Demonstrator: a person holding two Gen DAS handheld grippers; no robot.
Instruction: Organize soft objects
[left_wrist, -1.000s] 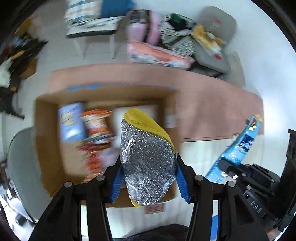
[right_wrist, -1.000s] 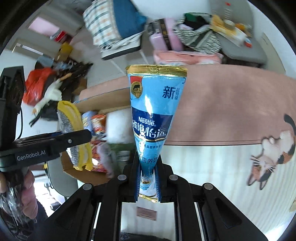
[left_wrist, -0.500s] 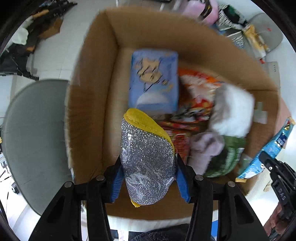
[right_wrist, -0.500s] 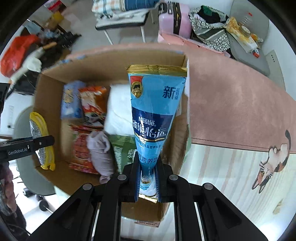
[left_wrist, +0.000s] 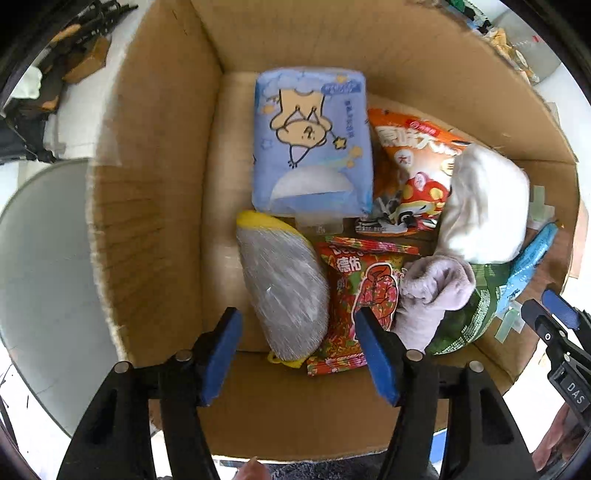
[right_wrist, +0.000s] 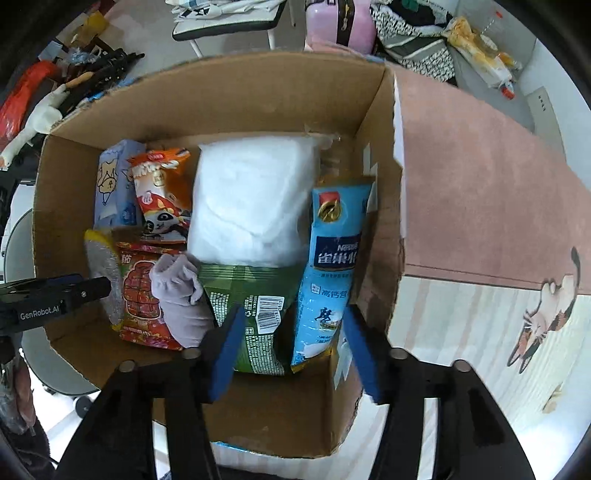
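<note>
Left wrist view looks down into the cardboard box; the left gripper stands with its blue pads spread wide and nothing between them, and the silver scrubbing pad with the yellow edge lies just beyond them in the lower middle of the frame, leaning on the red snack bag. Behind it, toward the top of the frame, sits the blue tissue pack; the orange snack bag, the white bundle and the lilac cloth fill the right half.

Right wrist view shows the right gripper likewise wide and empty, at the lower centre; the blue milk powder sachet stands against the box's right wall, beside the green bag, touching neither pad.

Judging by this, both carried items are now in the box and loose, so this step looks done; the packing seems far along, since the box floor is largely covered. What is left cannot be told from here; no further soft items waiting nearby are plainly visible.
</note>
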